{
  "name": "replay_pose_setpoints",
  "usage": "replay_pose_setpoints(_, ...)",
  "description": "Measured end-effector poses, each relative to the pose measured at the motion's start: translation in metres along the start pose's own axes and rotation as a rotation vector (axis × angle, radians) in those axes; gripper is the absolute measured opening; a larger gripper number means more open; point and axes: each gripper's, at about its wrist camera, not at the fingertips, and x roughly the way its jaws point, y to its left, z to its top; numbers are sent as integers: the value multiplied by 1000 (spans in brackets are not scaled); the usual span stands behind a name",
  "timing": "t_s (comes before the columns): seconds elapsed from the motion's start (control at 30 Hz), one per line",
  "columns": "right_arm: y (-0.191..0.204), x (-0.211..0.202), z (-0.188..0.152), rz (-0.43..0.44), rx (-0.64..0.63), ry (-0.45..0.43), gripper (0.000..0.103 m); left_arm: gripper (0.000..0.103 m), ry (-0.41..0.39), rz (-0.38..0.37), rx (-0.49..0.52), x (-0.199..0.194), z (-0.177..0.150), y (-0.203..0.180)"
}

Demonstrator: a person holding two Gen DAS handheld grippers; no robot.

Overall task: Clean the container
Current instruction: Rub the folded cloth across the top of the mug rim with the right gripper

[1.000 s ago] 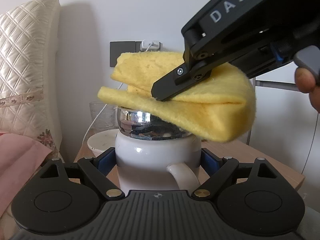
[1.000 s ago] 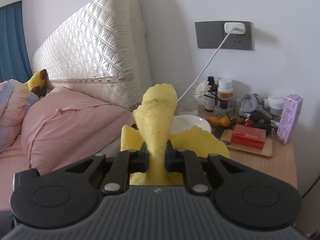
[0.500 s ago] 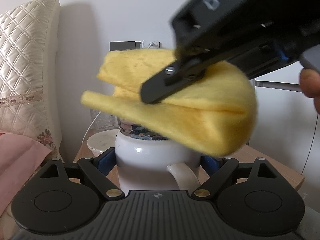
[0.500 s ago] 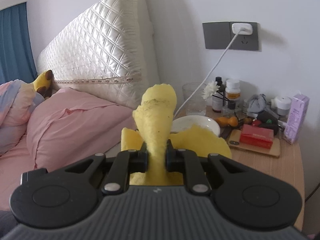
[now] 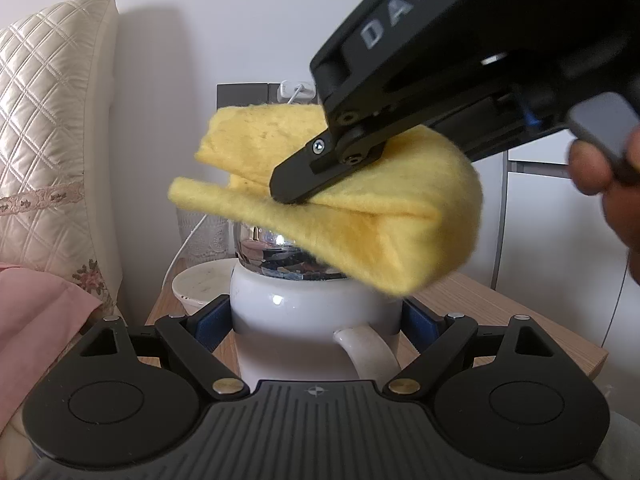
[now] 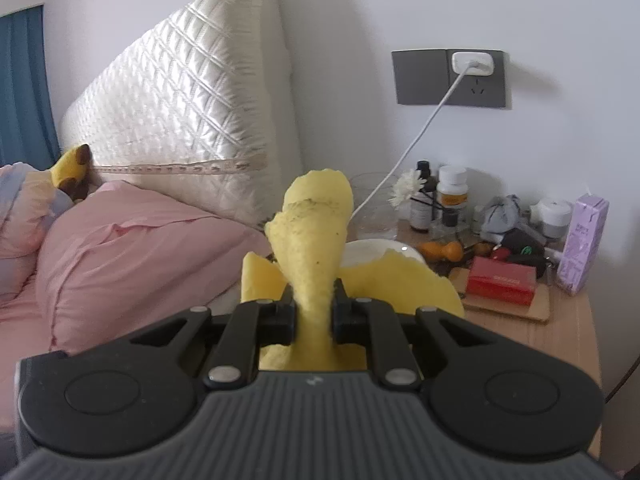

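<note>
My left gripper is shut on a white mug-shaped container with a shiny metal rim and a handle facing the camera. My right gripper comes in from the upper right, shut on a folded yellow cloth. The cloth rests over the right part of the container's rim. In the right wrist view the gripper pinches the same yellow cloth, which sticks up between the jaws and hides the container below.
A wooden bedside table carries a white bowl, a glass, bottles, a red box and a purple carton. A charger cable runs to the wall socket. A quilted headboard and pink pillow lie to the left.
The right gripper with the cloth moved left over the container's rim, then back right and a little up. The left gripper has kept the container still.
</note>
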Motion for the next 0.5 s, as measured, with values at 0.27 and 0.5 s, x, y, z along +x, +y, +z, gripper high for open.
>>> replay_pose_setpoints(0.27,-8,-15,-4,-44,12,-7,16,90,0,1,3,-8,2,-8)
replay_pose_setpoints(0.5,-7,-2,-4,-44,13,-35,17,90,1,-5,0,34,-9,33)
